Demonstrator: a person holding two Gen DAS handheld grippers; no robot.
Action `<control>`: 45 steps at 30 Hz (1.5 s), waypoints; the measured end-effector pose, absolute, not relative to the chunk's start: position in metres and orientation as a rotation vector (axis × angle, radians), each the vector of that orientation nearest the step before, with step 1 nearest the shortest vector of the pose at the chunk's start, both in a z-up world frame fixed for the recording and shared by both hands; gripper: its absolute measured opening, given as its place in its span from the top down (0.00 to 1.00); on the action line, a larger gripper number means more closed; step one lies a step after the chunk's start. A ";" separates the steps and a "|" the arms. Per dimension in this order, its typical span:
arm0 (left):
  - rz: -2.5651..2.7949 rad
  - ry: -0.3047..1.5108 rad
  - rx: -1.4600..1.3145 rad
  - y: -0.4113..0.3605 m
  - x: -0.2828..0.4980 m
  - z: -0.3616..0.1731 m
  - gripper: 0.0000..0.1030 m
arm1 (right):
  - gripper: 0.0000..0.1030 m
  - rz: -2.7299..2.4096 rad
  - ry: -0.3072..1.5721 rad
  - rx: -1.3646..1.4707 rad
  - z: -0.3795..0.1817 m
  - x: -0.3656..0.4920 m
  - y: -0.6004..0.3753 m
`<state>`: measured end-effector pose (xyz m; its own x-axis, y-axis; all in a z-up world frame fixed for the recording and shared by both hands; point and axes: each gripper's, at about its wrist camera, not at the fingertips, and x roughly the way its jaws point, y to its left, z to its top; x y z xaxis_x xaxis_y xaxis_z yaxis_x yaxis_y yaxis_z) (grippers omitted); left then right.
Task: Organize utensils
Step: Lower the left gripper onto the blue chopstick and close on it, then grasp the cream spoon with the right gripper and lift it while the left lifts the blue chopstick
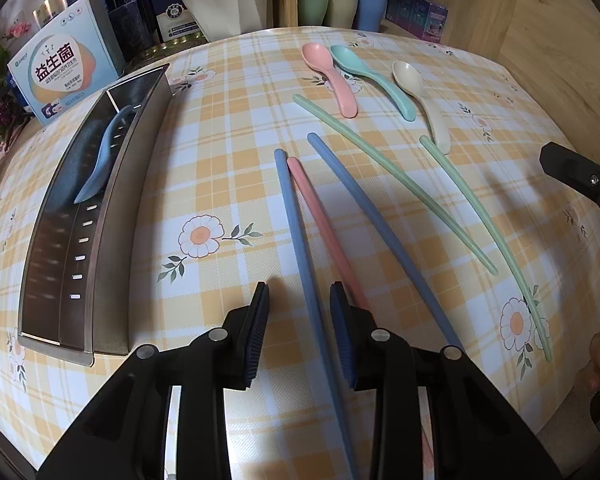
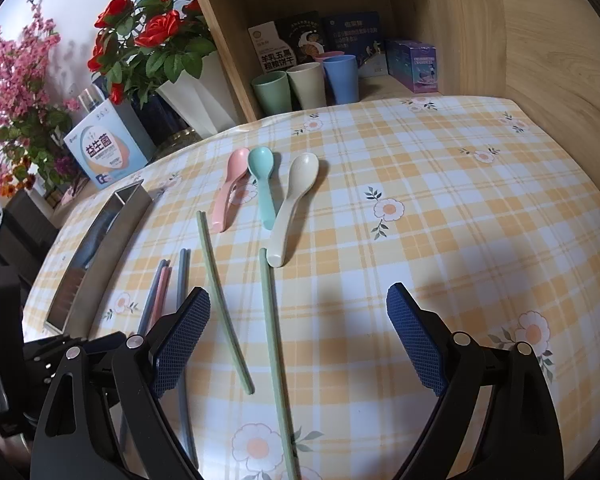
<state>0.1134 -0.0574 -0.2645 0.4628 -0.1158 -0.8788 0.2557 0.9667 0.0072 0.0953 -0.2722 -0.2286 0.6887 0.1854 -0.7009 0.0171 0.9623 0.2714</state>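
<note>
A steel utensil tray (image 1: 112, 208) lies at the table's left, with a blue spoon (image 1: 102, 156) inside. Pink (image 1: 332, 80), teal (image 1: 376, 80) and cream (image 1: 424, 100) spoons lie at the far middle. Two blue chopsticks (image 1: 300, 248) (image 1: 380, 232), a pink one (image 1: 324, 232) and two green ones (image 1: 392, 176) (image 1: 484, 232) lie in front. My left gripper (image 1: 300, 336) is open, its fingers either side of the left blue chopstick. My right gripper (image 2: 300, 340) is open wide above the green chopsticks (image 2: 272, 340).
A boxed product (image 1: 60, 76), flower pots (image 2: 196, 92) and a wooden shelf with cups (image 2: 304, 84) and boxes (image 2: 414, 64) line the far side. The checked tablecloth (image 2: 460, 208) covers the table. The right gripper's tip (image 1: 576, 176) shows at the left view's right edge.
</note>
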 end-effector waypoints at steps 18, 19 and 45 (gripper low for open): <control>-0.222 0.994 0.025 -0.028 0.100 -0.238 0.95 | 0.16 0.105 0.840 0.246 -0.230 0.092 -0.274; -0.219 0.984 0.015 -0.027 0.100 -0.235 0.95 | 0.16 0.102 0.843 0.242 -0.230 0.092 -0.275; -0.172 0.838 -0.094 0.020 0.100 -0.197 0.95 | 0.68 0.110 0.992 0.312 -0.261 0.221 -0.268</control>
